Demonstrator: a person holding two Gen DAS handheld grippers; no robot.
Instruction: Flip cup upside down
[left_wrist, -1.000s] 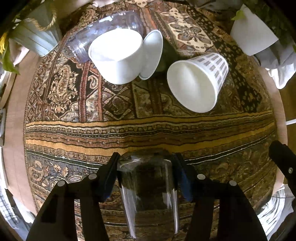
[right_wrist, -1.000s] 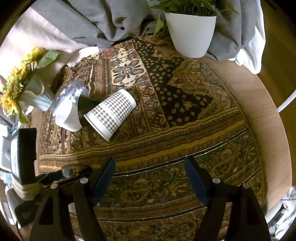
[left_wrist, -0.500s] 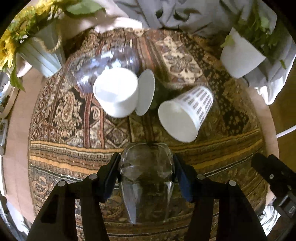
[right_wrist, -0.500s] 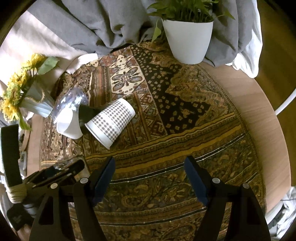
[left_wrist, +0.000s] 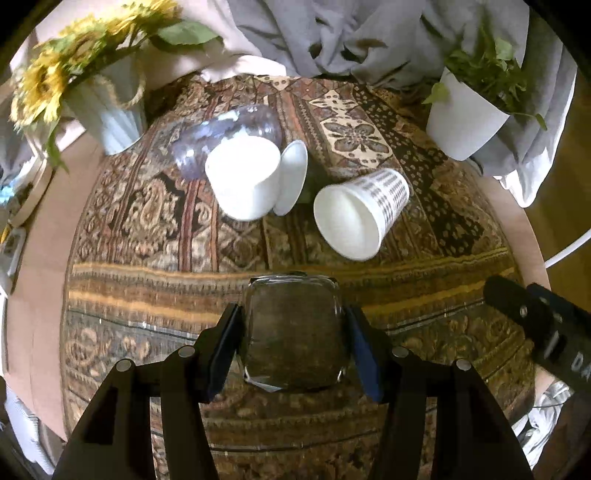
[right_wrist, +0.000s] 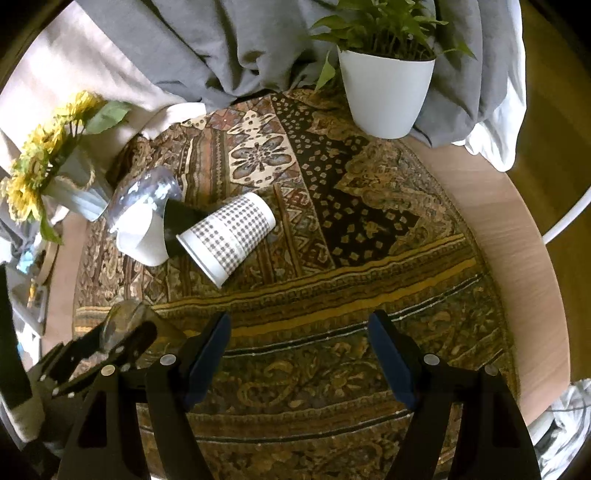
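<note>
The glass cup (left_wrist: 293, 334) is see-through and sits between the two fingers of the left gripper (left_wrist: 293, 341). The jaws pinch it from both sides. Its flat end points away from the camera, out over the patterned cloth (left_wrist: 155, 288). I cannot tell if the cup touches the cloth. From the right wrist view, the same cup (right_wrist: 127, 319) shows at the far left edge, held in the left gripper (right_wrist: 110, 343).

The right gripper (right_wrist: 299, 354) has its jaws spread wide apart, and only the cloth (right_wrist: 332, 280) shows between them. It is well apart from the glass cup.

Farther back on the cloth lie more cups on their sides. A checked paper cup (left_wrist: 364, 212) has its open mouth facing the left camera. Just beside it, a white cup (left_wrist: 245, 182) rests against a clear plastic cup (left_wrist: 225, 138). A white lid (left_wrist: 293, 177) stands on its edge against the white cup.

A white plant pot (right_wrist: 386, 90) with green leaves stands at the back edge of the cloth. A vase of yellow flowers (left_wrist: 77, 81) stands at the far left. Gray fabric (right_wrist: 229, 40) is bunched up behind the table (right_wrist: 517, 258).
</note>
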